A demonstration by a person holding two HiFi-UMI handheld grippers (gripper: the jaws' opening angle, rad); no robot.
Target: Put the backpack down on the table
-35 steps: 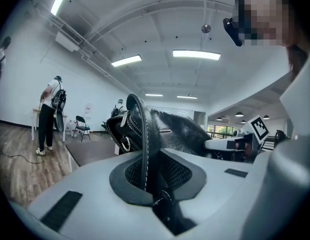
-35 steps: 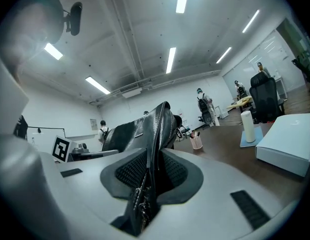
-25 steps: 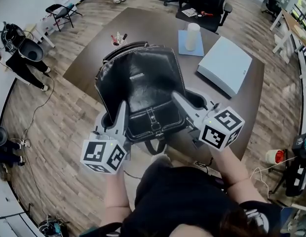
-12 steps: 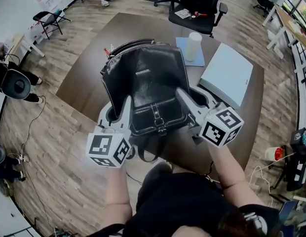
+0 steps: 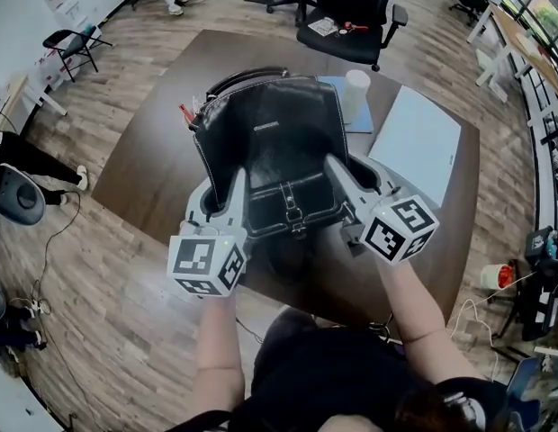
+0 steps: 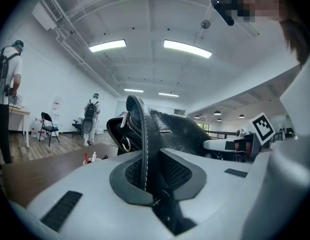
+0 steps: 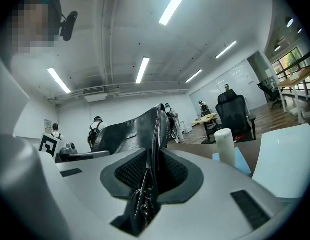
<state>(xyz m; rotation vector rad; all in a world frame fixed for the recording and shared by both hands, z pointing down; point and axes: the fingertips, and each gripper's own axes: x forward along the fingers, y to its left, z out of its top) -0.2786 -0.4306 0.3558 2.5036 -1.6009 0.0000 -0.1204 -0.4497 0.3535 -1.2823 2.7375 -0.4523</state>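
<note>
My left gripper [image 6: 145, 176] is clamped on the backpack's [image 5: 279, 142] left edge and my right gripper [image 7: 151, 176] on its right edge. The bag hangs between them over the table's [image 5: 157, 183] near side. I judge it isn't resting yet. Next I lower it evenly, then let go.

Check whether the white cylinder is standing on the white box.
No, the white cylinder stands on the blue sheet, beside the white box.
</note>
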